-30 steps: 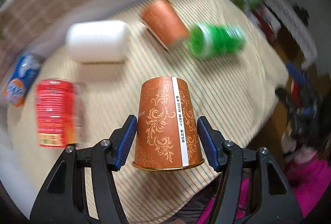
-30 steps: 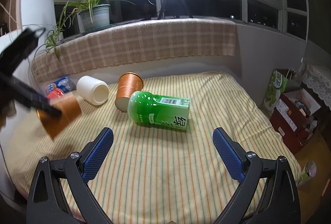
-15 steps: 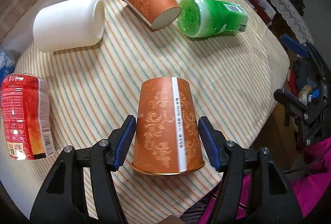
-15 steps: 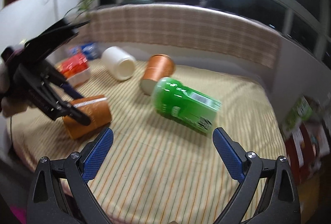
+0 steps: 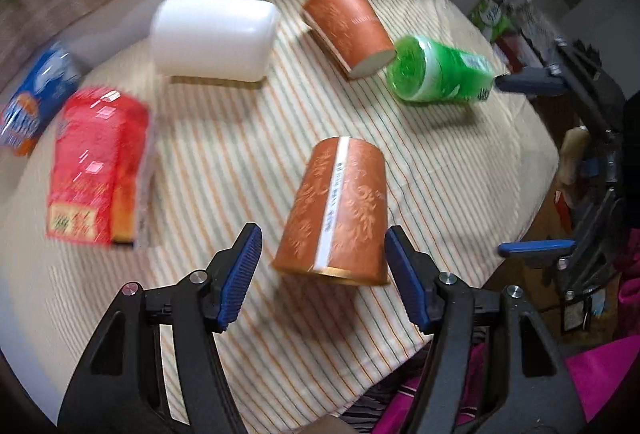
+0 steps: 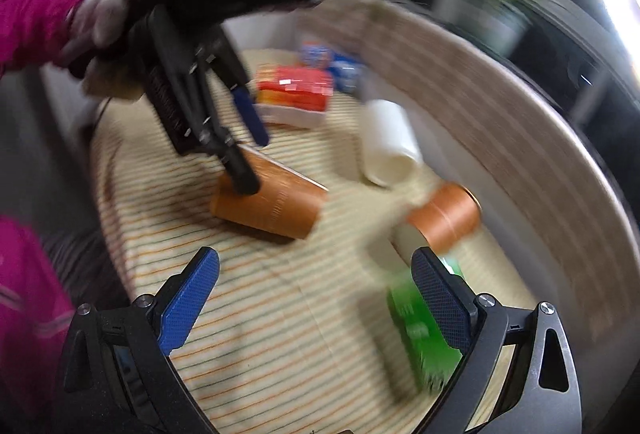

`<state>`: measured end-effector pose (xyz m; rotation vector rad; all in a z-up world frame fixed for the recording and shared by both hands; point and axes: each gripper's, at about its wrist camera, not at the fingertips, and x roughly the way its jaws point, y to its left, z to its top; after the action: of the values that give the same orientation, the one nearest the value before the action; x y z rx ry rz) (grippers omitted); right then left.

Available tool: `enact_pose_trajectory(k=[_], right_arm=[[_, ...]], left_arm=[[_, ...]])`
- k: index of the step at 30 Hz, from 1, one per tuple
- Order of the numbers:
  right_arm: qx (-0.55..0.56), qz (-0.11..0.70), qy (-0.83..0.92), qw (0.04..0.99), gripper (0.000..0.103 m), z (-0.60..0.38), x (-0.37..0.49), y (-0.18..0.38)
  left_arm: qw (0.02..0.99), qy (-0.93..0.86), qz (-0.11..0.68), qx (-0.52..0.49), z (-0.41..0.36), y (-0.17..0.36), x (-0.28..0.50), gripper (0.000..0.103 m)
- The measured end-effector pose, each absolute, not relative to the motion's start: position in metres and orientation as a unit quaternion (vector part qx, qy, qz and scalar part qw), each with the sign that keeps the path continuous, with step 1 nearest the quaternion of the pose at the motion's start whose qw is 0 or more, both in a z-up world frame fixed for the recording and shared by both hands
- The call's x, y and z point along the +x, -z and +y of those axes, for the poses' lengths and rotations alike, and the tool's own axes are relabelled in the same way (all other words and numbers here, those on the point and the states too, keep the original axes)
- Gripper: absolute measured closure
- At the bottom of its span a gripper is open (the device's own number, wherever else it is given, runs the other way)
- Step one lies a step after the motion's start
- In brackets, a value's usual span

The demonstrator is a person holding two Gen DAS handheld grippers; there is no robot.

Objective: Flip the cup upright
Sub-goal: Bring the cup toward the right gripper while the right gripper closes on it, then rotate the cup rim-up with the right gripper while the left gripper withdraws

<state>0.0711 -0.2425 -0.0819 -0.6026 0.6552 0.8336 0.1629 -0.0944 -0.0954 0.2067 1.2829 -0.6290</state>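
An orange patterned paper cup [image 5: 340,218] lies on its side on the striped tablecloth [image 5: 248,161], rim toward me. My left gripper [image 5: 324,274] is open around its rim end, blue pads apart from the cup on both sides. The cup also shows in the right wrist view [image 6: 276,201], with the left gripper [image 6: 244,149] over its rim end. My right gripper [image 6: 316,294] is open and empty, above the cloth in front of the cup. It shows at the table's right edge in the left wrist view [image 5: 532,165].
A second orange cup [image 5: 352,29], a white cup [image 5: 216,37] and a green bottle [image 5: 436,73] lie on their sides behind. A red pack [image 5: 96,165] and blue packet [image 5: 32,105] lie at left. The table edge [image 5: 460,322] is close in front.
My left gripper has opened and let go of the orange cup, which now lies on the cloth. My right gripper has swung left toward the cup.
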Motion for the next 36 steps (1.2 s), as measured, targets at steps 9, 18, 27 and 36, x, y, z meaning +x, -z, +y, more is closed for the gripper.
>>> enact_pose_trajectory(k=[9, 18, 27, 36], right_arm=[[-0.421, 0.285, -0.482, 0.714, 0.009, -0.188, 0.082, 0.088], [-0.538, 0.289, -0.525, 0.592, 0.019, -0.155, 0.084, 0.113], [-0.571, 0.289, -0.538, 0.549, 0.027, -0.137, 0.086, 0.143], [-0.523, 0.327, -0.522, 0.589, 0.034, -0.138, 0.105, 0.146]], left_arm=[[0.778, 0.232, 0.583, 0.021, -0.030, 0.085, 0.119, 0.037], [0.780, 0.201, 0.593, -0.022, -0.002, 0.093, 0.089, 0.037], [0.780, 0.184, 0.598, -0.013, 0.003, 0.097, 0.073, 0.037], [0.789, 0.174, 0.590, -0.009, 0.003, 0.099, 0.073, 0.037]])
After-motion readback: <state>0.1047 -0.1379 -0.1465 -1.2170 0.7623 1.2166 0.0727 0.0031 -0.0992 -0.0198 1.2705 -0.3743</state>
